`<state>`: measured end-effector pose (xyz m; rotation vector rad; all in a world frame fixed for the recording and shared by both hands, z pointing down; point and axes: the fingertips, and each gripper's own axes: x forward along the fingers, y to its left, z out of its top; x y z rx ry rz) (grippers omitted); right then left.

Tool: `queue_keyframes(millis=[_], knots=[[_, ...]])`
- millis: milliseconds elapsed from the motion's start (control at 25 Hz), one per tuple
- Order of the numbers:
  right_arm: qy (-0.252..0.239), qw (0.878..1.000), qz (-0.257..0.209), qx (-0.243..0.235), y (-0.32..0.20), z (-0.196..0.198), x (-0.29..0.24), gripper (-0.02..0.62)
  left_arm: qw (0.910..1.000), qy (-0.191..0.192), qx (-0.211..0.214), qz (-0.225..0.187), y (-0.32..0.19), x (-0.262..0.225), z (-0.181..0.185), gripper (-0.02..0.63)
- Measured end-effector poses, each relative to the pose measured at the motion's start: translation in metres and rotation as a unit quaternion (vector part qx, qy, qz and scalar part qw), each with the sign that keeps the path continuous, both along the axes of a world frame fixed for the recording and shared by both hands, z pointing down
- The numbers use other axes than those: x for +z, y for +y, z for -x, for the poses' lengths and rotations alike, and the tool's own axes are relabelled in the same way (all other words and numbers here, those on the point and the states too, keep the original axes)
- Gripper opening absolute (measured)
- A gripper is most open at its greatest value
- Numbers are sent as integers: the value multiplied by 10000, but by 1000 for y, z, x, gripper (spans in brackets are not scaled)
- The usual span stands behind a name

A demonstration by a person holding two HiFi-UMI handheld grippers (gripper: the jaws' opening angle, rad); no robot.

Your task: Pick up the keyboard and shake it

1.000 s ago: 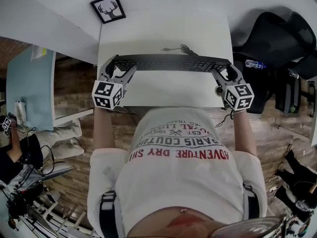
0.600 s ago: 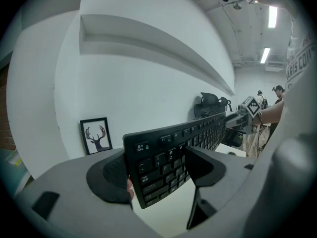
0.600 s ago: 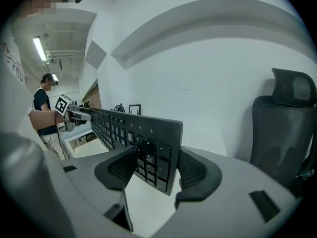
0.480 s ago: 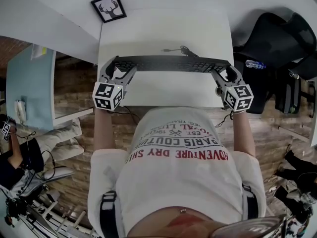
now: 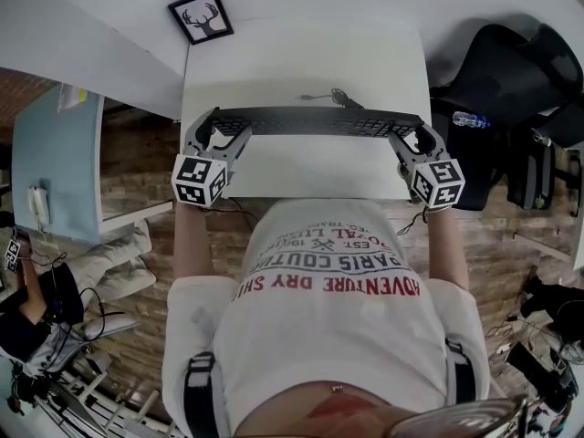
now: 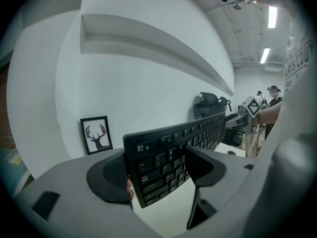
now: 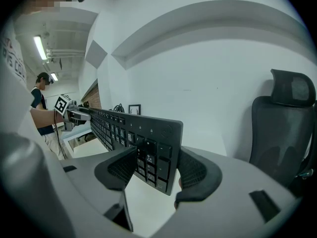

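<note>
Keyboard, black and full-size with white key legends, spans the gap between the two tongs, tipped up on its long edge so that from the head view it shows as a narrow dark strip. It hangs above the white table, with table surface visible under its lower edge in both gripper views. The left tongs are clamped on the end that carries the Esc key, one textured pad on the key face and the other behind the board. The right tongs grip the opposite end the same way, jaws pressed against front and back. Both bare forearms reach straight forward from the person's torso, roughly parallel, with the marker cubes turned up toward the head camera. A thin dark cable lies on the table just beyond the keyboard, nearer the right tongs. A framed deer picture sits well beyond the left tongs, and a black office chair stands outside the right tongs.
</note>
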<state>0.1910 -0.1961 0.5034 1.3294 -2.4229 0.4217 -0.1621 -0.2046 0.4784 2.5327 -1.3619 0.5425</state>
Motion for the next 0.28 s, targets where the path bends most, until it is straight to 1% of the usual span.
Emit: queue_keyframes(millis=[280], knots=[[13, 10000, 53, 3, -8, 6, 4, 272, 10000, -8, 5, 23, -9, 4, 6, 343]])
